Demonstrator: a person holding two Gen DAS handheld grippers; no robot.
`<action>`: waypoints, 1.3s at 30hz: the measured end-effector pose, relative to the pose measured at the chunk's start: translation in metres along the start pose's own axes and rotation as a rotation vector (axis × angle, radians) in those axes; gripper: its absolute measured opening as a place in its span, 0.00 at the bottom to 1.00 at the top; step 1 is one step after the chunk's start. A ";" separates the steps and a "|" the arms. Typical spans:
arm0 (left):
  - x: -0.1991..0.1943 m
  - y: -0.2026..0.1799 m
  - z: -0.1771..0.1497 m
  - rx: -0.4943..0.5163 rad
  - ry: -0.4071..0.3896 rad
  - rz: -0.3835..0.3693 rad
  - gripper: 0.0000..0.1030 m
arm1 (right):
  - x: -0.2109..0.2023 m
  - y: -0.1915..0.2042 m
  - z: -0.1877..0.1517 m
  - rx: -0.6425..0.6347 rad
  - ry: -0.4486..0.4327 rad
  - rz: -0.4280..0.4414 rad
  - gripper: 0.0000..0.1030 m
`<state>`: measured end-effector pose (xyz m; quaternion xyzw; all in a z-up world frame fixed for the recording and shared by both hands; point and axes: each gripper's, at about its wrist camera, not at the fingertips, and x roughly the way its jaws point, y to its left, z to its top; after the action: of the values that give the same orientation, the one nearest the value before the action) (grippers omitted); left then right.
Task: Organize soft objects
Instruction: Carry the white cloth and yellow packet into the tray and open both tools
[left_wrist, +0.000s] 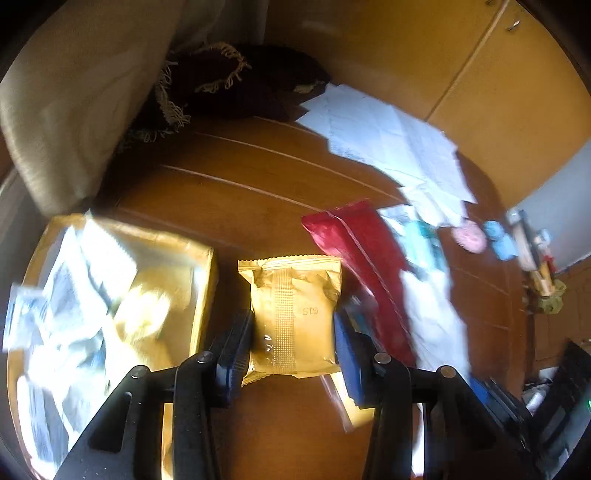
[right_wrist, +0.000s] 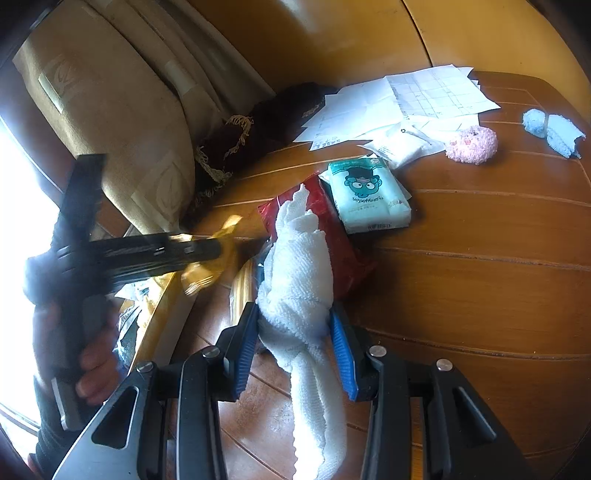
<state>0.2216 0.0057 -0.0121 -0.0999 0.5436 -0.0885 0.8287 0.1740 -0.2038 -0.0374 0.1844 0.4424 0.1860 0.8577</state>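
Two grippers, each loaded. Left gripper (left_wrist: 293, 341) has its jaws clamped on a gold snack packet (left_wrist: 293, 310), just beside the gold box (left_wrist: 201, 295) of sachets, likely its destination. Right gripper (right_wrist: 293, 350) jaws pinch a knotted white towel (right_wrist: 299, 273) mid-length, tail hanging down, probably lifted for sorting. Red pouch (right_wrist: 332, 221) and tissue pack (right_wrist: 369, 195) lie beyond on the bench (right_wrist: 480, 277): brown wood, grooved, sunlit. Papers (right_wrist: 424, 96), pink plush (right_wrist: 472, 144), curtain (right_wrist: 122, 110) behind.

Gold sachet (left_wrist: 295, 314), knotted white towel (right_wrist: 295, 295)
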 end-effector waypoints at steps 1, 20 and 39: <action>-0.010 0.001 -0.009 -0.002 0.006 -0.029 0.44 | 0.000 0.001 0.000 -0.002 0.002 0.000 0.37; -0.124 0.129 -0.118 -0.198 -0.236 -0.095 0.44 | 0.005 0.014 -0.016 -0.031 0.021 0.033 0.37; -0.099 0.177 -0.122 -0.197 -0.189 -0.088 0.44 | 0.043 0.179 0.005 -0.271 0.099 0.159 0.37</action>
<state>0.0772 0.1928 -0.0185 -0.2124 0.4641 -0.0615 0.8578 0.1734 -0.0293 0.0212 0.0922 0.4392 0.3200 0.8344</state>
